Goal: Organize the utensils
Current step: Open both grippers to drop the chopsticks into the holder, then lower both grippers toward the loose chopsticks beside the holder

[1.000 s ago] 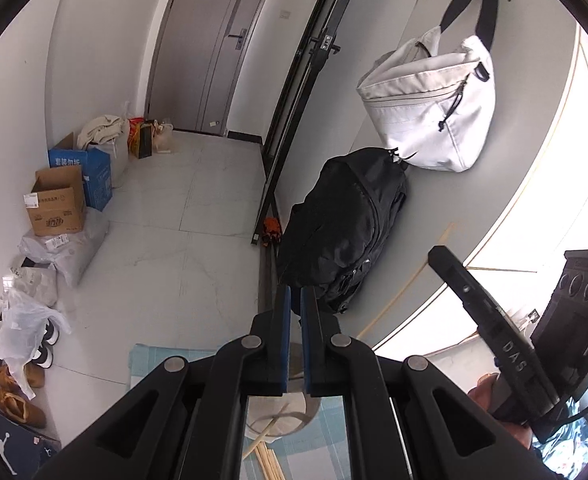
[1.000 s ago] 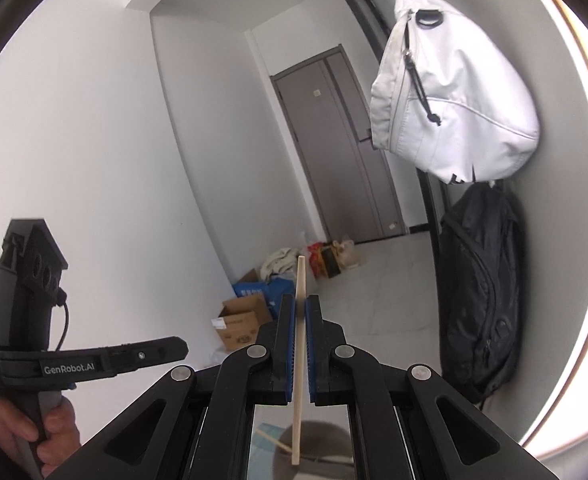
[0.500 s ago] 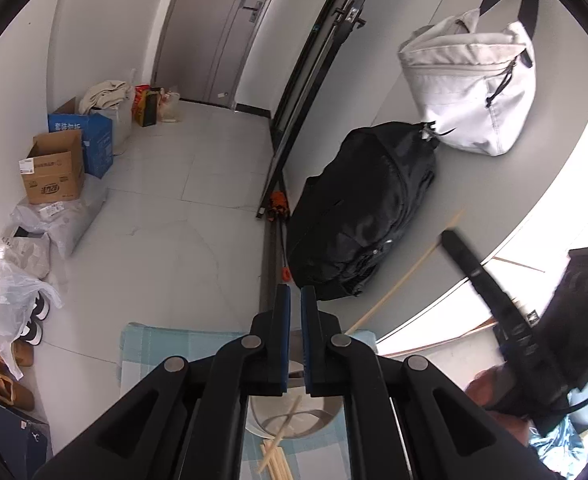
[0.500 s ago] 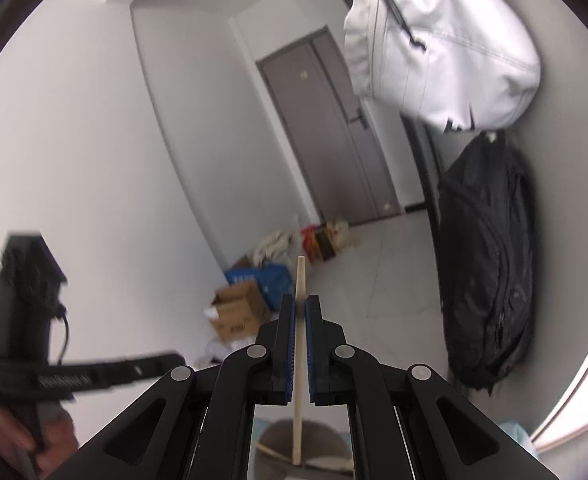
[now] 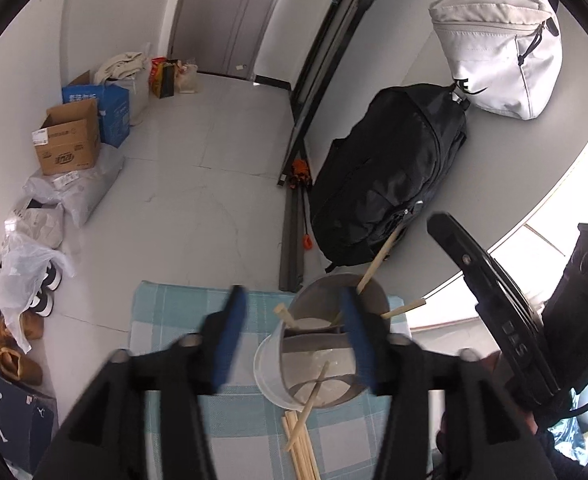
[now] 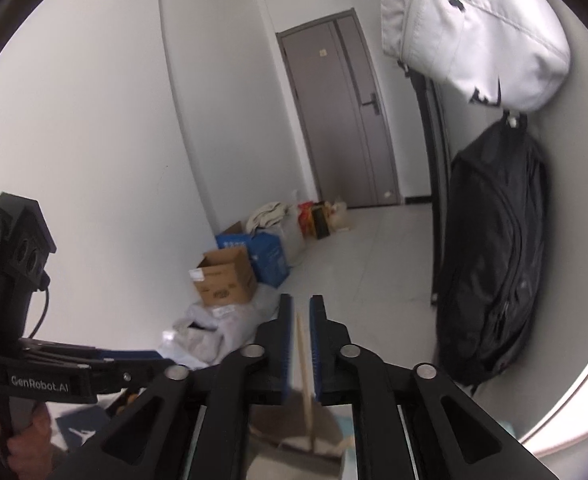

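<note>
L gripper (image 5: 291, 332) tilts steeply down over a desk (image 5: 165, 312) w/ a blue checked cloth. Its jaws have just been opening and stand spread, blurred; the R blue pad overlaps the rim of a grey utensil holder (image 5: 326, 356) in the picture, but contact can't be told. Nothing is pinched between them.

R gripper (image 6: 302, 340) points only slightly below level, toward the hallway door (image 6: 346, 120). Its jaws have just been opening too: now a narrow gap, w/ a chopstick (image 6: 305, 364) standing near-upright in that gap, pads apart from it on both sides, its lower end reaching down to the holder. In the left wrist view the R gripper's black body enters from the right edge, just beside the holder.

Holder sits near the desk's far right edge; several chopsticks (image 5: 378, 260) lean out of it toward the black backpack (image 5: 386, 184). More loose chopsticks (image 5: 300, 440) lie on the cloth at the holder's near side.

Room: cloth left of the holder is bare. Beyond the far edge is open floor; boxes (image 5: 69, 140) and bags line the left wall, backpack and white bag (image 5: 502, 52) hang on the right wall.
</note>
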Demonstrator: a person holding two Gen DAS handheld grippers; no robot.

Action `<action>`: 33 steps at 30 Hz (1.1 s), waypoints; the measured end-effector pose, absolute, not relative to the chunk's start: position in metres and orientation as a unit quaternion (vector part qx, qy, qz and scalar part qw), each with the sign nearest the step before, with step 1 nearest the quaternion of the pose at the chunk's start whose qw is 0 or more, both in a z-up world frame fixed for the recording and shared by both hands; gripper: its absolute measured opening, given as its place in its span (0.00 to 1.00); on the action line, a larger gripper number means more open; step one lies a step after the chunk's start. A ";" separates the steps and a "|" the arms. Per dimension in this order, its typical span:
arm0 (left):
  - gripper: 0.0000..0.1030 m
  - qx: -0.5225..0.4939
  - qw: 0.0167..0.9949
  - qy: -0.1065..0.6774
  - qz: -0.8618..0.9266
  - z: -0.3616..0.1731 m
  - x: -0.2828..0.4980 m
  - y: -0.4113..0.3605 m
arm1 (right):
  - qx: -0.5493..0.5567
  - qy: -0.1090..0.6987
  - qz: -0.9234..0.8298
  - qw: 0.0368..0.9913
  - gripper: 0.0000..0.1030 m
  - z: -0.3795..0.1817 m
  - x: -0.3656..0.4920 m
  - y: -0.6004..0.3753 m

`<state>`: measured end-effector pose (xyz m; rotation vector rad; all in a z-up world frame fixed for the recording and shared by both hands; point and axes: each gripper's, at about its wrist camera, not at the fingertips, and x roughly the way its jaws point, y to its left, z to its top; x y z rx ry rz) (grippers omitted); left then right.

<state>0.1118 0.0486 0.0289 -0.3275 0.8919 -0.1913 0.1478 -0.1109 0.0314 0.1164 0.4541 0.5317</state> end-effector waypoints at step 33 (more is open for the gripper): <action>0.72 -0.109 0.910 0.395 -0.064 0.018 0.017 0.017 | 0.097 0.270 0.245 0.926 0.92 0.008 0.011 -0.161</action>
